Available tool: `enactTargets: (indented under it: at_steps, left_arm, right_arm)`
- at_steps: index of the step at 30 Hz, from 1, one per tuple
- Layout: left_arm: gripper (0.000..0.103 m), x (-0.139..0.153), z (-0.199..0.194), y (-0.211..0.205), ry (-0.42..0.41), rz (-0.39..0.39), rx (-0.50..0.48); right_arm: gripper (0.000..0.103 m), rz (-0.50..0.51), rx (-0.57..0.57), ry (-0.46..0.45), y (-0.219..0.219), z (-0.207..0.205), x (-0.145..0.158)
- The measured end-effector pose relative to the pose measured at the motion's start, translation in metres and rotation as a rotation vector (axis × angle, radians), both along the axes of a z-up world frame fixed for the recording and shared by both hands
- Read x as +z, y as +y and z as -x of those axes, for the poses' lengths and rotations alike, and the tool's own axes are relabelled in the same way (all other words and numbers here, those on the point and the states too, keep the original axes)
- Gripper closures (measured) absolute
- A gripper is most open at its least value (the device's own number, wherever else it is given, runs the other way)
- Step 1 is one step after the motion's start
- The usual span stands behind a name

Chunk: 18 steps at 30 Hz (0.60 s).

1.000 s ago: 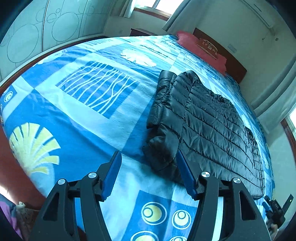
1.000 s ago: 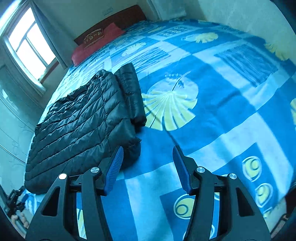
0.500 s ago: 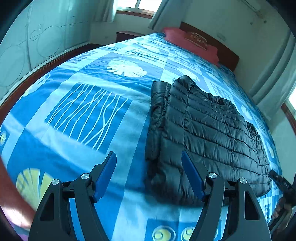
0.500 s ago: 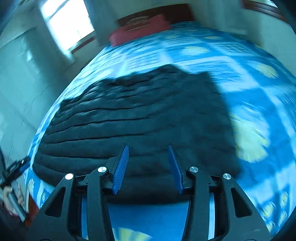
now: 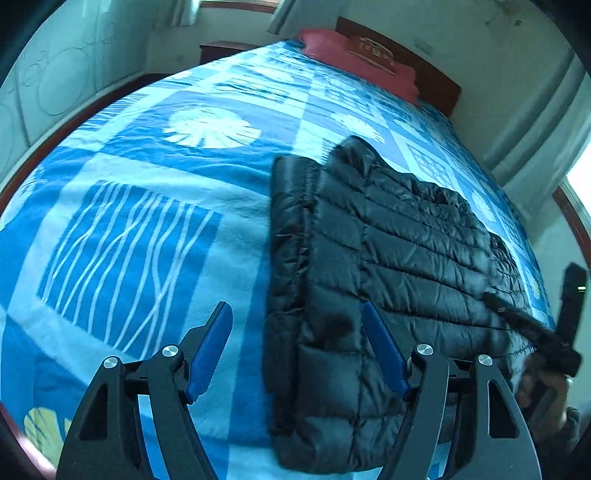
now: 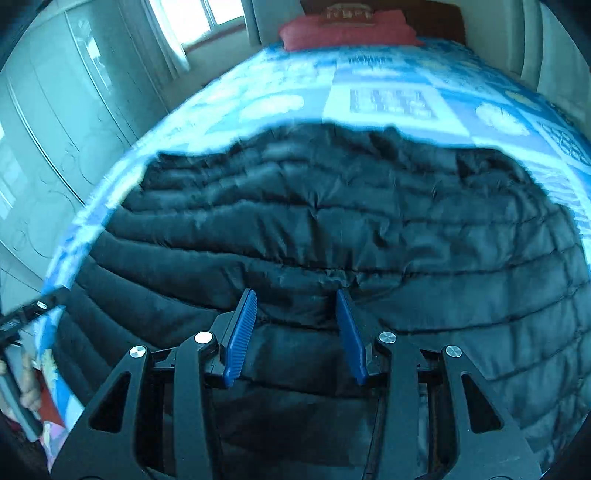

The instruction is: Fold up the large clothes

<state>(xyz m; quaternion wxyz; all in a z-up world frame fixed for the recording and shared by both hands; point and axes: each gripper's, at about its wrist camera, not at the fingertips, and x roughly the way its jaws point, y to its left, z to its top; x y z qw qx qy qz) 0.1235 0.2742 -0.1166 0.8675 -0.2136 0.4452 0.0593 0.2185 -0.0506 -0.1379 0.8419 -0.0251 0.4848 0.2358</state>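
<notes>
A black quilted puffer jacket [image 5: 406, 240] lies flat on the blue patterned bed cover [image 5: 129, 221], one sleeve folded along its left edge [image 5: 291, 229]. My left gripper [image 5: 295, 306] hovers open over the jacket's near left corner, straddling the sleeve edge without pinching any fabric. The right gripper shows as a blurred dark shape [image 5: 532, 328] at the jacket's right side, held by a hand [image 5: 543, 391]. In the right wrist view the jacket [image 6: 332, 206] fills the frame. My right gripper [image 6: 295, 291] stands over its near edge, jaws partly apart with nothing between the pads.
A red pillow [image 5: 354, 55] and a dark wooden headboard [image 5: 436, 85] are at the bed's far end. A pale wardrobe [image 6: 55, 129] and a window [image 6: 192, 14] are on the left in the right wrist view. The left gripper's body [image 6: 22, 321] shows at that view's left edge.
The right gripper swept from the bare bed cover across to the jacket's middle, and its jaws narrowed. The left gripper drew closer to the jacket's near corner and its jaws widened.
</notes>
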Motion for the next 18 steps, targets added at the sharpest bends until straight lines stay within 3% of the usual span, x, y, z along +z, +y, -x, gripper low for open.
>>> enactTargets:
  at_steps: [6, 13, 18]
  left_arm:
    - [0.031, 0.001, -0.025, -0.006, 0.015, -0.006, -0.082]
    - [0.031, -0.018, -0.051, 0.008, 0.073, 0.086, -0.089]
    - [0.026, -0.034, -0.063, 0.010, 0.120, 0.124, -0.124]
  right_arm:
    - [0.057, 0.022, 0.001, -0.010, 0.002, 0.004, -0.010]
    - [0.057, 0.022, 0.000, -0.023, 0.001, 0.006, -0.013]
    - [0.057, 0.023, 0.001, -0.031, 0.003, 0.007, -0.014]
